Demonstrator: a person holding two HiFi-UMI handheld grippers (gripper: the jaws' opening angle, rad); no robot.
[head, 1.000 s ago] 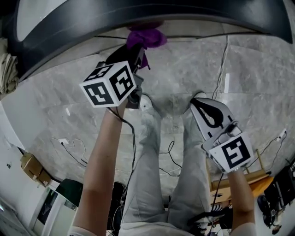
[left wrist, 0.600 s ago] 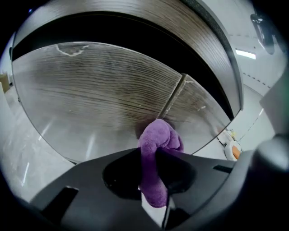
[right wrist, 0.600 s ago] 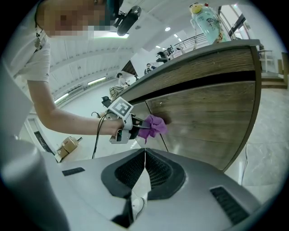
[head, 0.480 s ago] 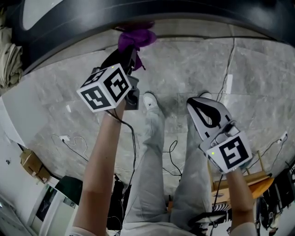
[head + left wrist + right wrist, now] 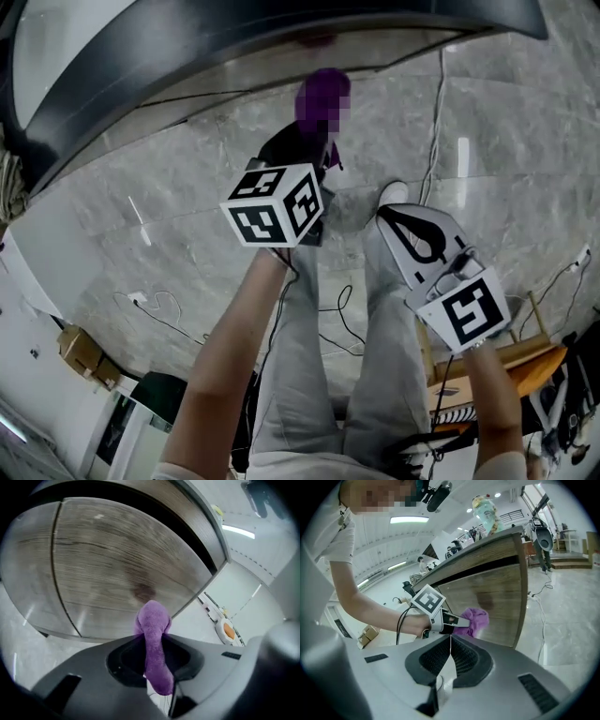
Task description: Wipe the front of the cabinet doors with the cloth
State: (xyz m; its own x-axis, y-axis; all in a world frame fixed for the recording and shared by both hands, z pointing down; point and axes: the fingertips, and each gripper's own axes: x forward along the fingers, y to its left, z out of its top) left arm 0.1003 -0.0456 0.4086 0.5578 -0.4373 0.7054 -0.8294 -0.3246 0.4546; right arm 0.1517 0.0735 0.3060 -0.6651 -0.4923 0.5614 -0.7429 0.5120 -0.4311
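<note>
Slippage is judged the main risk: the purple cloth (image 5: 153,618), held at the cabinet door (image 5: 108,564) front, is pinched by a narrow fold in the clamped left hand-held gripper (image 5: 153,644) and could be dragged out by friction. The right hand-held gripper (image 5: 451,639) is closed on nothing.

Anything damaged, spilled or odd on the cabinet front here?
Only a dark blotch on the wooden cabinet door, just above the purple cloth in the left gripper; stain, dampness or shadow, I cannot tell.

Purple cloth (image 5: 152,639); brown wood-grain cabinet door (image 5: 108,559); grey veined marble floor (image 5: 169,187); black-and-white marker cube (image 5: 275,204)
</note>
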